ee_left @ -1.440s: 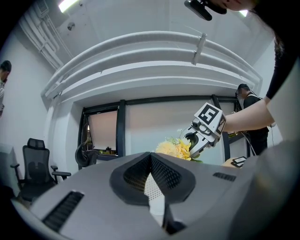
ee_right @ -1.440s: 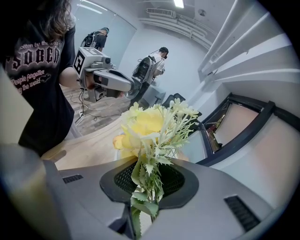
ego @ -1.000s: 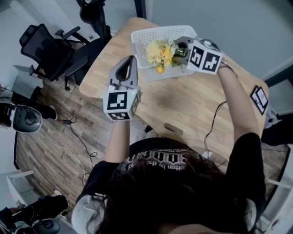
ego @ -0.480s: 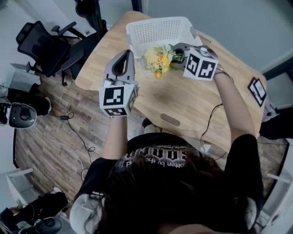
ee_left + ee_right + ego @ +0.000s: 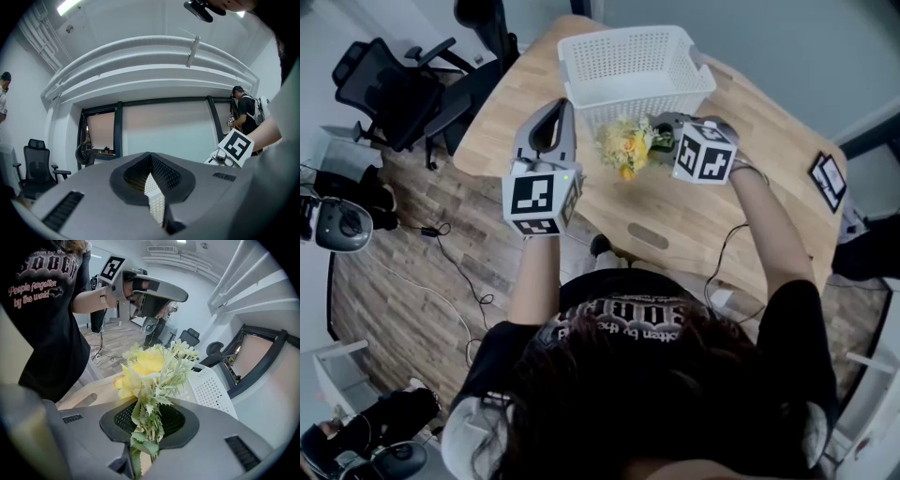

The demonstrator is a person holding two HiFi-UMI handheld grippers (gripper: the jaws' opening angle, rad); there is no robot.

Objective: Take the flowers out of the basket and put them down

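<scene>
Wooden table (image 5: 675,216) under my hands, plank floor around it. My right gripper (image 5: 656,131): fingers narrow, clamped on green stems of flowers (image 5: 625,145); yellow blooms fan out past tips. Bouquet outside basket (image 5: 628,66), just in front of its near wall, over bare tabletop; contact with wood not readable. Basket white, perforated, upright near table's far end. My left gripper (image 5: 566,103): fingers pressed together at tips, holding nothing, beside flowers, apart from them. Black office chair (image 5: 389,89) on floor off table's left.

The black T-shirt (image 5: 47,310) reads "People forgotten by the world".
</scene>
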